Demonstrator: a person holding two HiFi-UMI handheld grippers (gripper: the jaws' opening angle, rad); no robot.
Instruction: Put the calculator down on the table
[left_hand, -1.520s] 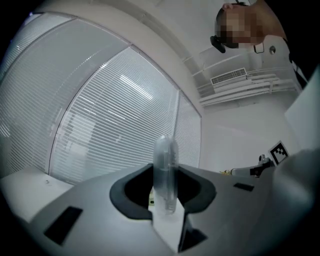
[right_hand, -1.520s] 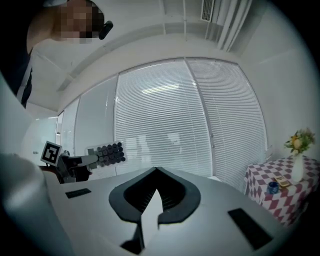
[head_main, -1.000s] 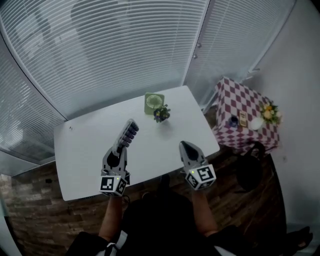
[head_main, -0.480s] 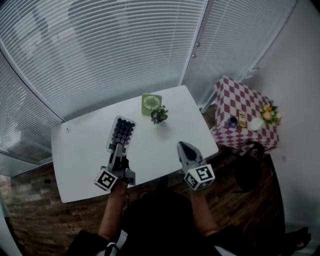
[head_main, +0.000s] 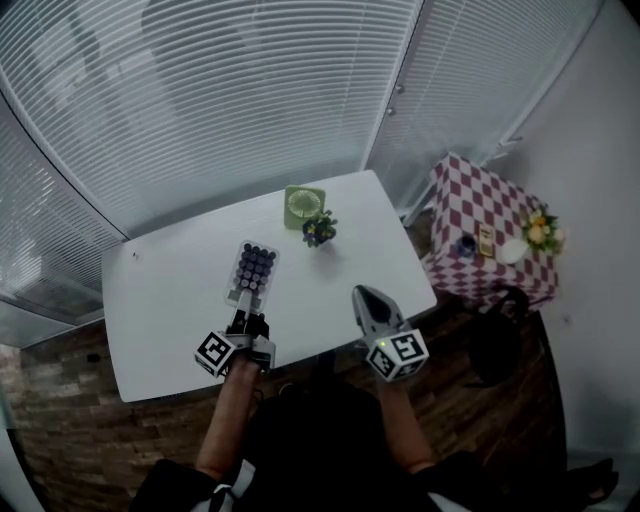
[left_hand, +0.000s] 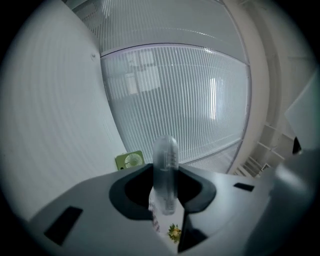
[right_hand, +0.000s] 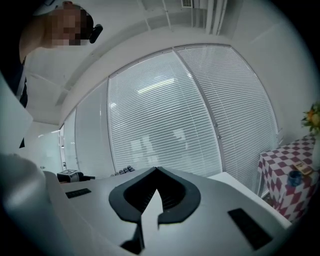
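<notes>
The calculator (head_main: 253, 270), pale with dark keys, lies face up and flat low over the white table (head_main: 170, 300); I cannot tell whether it touches the top. My left gripper (head_main: 243, 302) is shut on its near end. In the left gripper view the calculator (left_hand: 165, 165) shows edge-on, clamped between the jaws of the left gripper (left_hand: 165, 175). My right gripper (head_main: 358, 293) hovers over the table's near right part, shut and holding nothing. In the right gripper view the right gripper (right_hand: 157, 170) has its tips together, and the calculator's keys (right_hand: 122, 171) show far left.
A green desk fan (head_main: 305, 205) and a small potted flower (head_main: 320, 230) stand at the table's far edge, just beyond the calculator. A checked-cloth side table (head_main: 490, 235) with small items stands to the right. Window blinds (head_main: 250, 100) run behind.
The left gripper has rolled and sunk toward the table, so the calculator went from standing on edge to lying flat, keys up. The right gripper has barely moved.
</notes>
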